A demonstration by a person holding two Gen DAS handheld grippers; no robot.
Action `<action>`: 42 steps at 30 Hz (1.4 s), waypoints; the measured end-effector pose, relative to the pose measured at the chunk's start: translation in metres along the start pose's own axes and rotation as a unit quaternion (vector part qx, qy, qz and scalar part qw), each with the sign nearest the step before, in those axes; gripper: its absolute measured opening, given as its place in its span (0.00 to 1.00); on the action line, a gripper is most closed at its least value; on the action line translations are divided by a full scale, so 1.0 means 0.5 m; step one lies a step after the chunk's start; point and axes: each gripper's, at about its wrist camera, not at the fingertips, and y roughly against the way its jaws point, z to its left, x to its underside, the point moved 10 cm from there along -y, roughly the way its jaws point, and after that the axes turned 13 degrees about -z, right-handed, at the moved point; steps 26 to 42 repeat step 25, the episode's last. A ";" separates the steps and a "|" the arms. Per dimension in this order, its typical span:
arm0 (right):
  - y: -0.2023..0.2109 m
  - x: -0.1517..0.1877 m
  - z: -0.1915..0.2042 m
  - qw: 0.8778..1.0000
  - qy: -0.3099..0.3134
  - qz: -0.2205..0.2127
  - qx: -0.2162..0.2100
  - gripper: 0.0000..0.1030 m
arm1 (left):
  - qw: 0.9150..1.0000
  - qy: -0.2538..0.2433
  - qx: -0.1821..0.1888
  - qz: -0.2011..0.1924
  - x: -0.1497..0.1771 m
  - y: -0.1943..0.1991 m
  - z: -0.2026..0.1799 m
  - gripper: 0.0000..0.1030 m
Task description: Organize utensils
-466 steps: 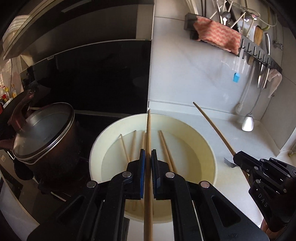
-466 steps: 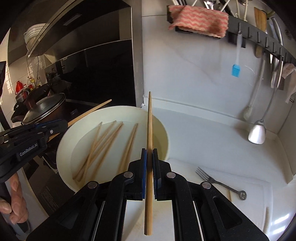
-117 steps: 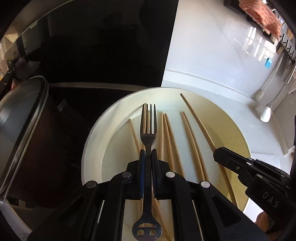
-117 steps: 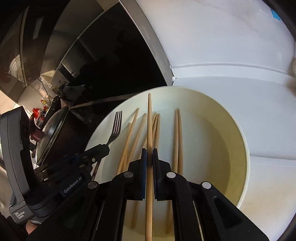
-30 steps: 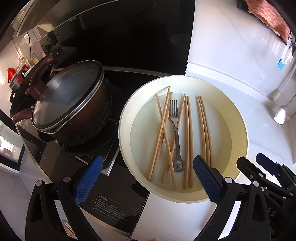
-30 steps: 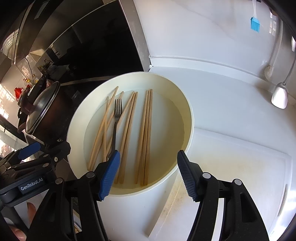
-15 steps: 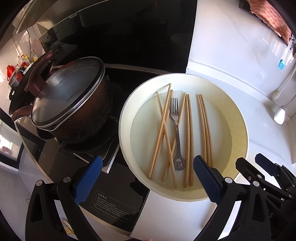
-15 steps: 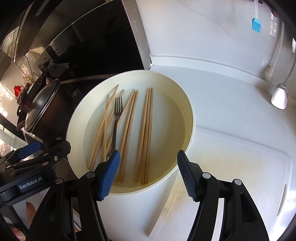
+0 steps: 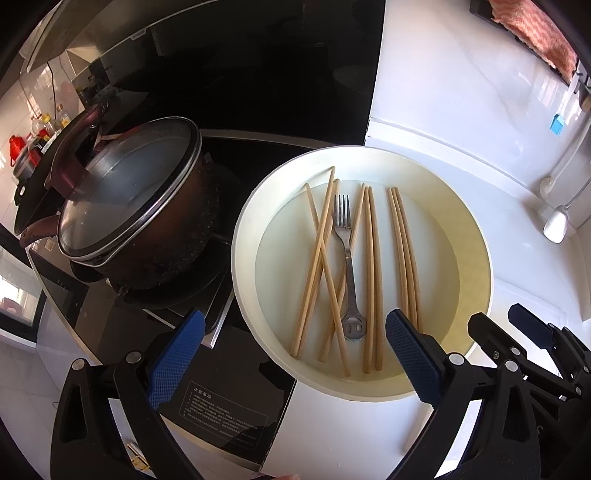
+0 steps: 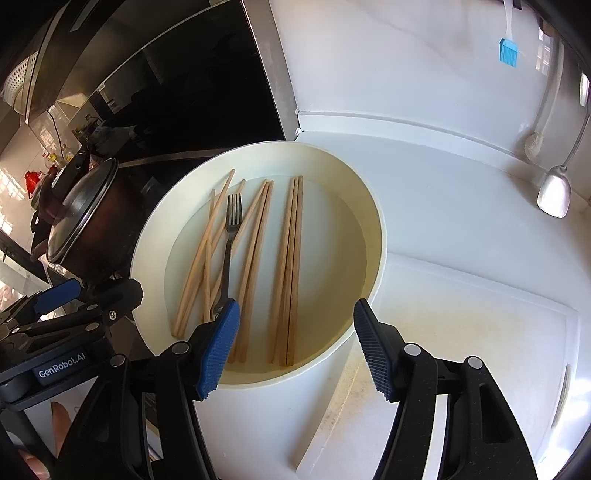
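Observation:
A large cream bowl (image 9: pixel 476 266) (image 10: pixel 373 229) stands on the white counter beside the stove. Inside lie several wooden chopsticks (image 9: pixel 371 273) (image 10: pixel 288 266) and a metal fork (image 9: pixel 347 258) (image 10: pixel 231 236), tines pointing away. My left gripper (image 9: pixel 293 354) is open and empty, held above the bowl's near rim. My right gripper (image 10: pixel 293 343) is open and empty over the bowl's near right rim. Each gripper shows in the other's view, the right one (image 9: pixel 517 332) at the lower right and the left one (image 10: pixel 74 299) at the lower left.
A dark lidded pot (image 9: pixel 129 206) (image 10: pixel 81 210) sits on the black cooktop left of the bowl. A white cutting board (image 10: pixel 472 332) lies right of the bowl. A ladle (image 10: pixel 554 192), a blue brush (image 10: pixel 508 48) and a pink cloth (image 9: pixel 532 33) hang on the wall.
Both grippers have stayed open and nearly still since half a second ago. The view has drifted only slightly back from the bowl. The utensils in the bowl have not moved.

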 end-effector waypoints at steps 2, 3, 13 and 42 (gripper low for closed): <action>0.000 0.000 0.000 1.000 0.001 0.000 0.000 0.60 | 1.000 -0.001 0.000 0.000 0.000 0.000 -0.001 0.94; 0.000 0.000 0.000 1.000 0.001 0.000 0.000 0.60 | 1.000 -0.001 0.000 0.001 0.001 0.000 -0.001 0.94; 0.001 0.003 0.003 1.000 0.002 0.002 -0.001 0.60 | 1.000 0.001 0.013 -0.003 0.005 -0.002 -0.005 0.94; 0.010 0.010 -0.013 1.000 -0.007 -0.001 0.003 0.60 | 1.000 0.010 0.005 0.016 0.016 -0.007 0.004 0.94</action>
